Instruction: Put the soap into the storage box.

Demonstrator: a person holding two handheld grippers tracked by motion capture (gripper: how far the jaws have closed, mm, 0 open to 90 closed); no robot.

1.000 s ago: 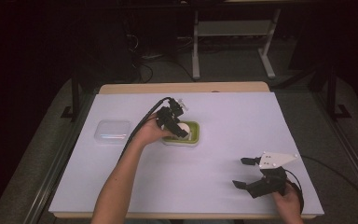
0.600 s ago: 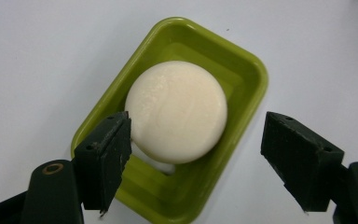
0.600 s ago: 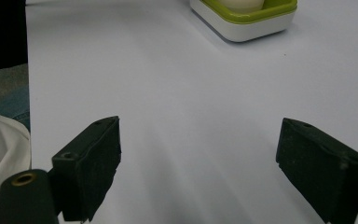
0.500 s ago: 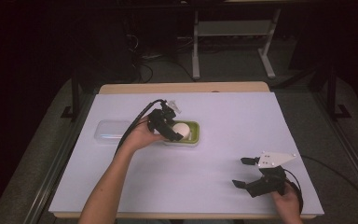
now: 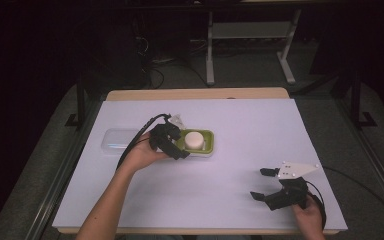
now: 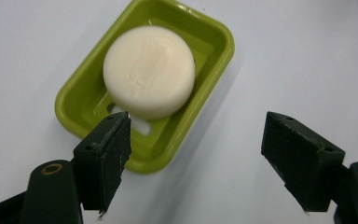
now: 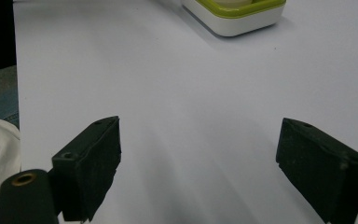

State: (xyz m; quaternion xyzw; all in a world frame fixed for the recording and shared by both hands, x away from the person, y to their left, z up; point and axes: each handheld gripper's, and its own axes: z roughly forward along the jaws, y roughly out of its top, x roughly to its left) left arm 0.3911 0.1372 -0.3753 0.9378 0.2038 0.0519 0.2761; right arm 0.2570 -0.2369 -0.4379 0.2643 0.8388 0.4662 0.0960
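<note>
Left gripper (image 6: 196, 140) now back, jaws apart, off round white soap (image 6: 149, 70) in green dish (image 6: 214, 79).

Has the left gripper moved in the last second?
Yes. The left gripper has drawn back from over the green soap dish toward its left edge, nearer the clear lid. Jaws open.

the soap dish (image 6: 81, 100) looks like glossy green plastic, light shining off its rim, set on a white plastic base (image 7: 235, 23) with a smooth, duller finish. the soap (image 6: 149, 70) is a cream-white cake, matt and faintly uneven on top. the left hand-held gripper (image 6: 196, 161) has matt black jaws with a slightly grainy face. the surface (image 5: 260, 135) is covered in smooth, matt, pale sheet, with bare wood along its far edge (image 5: 195, 94). a clear plastic lid (image 5: 116, 141) lies on it.
</note>
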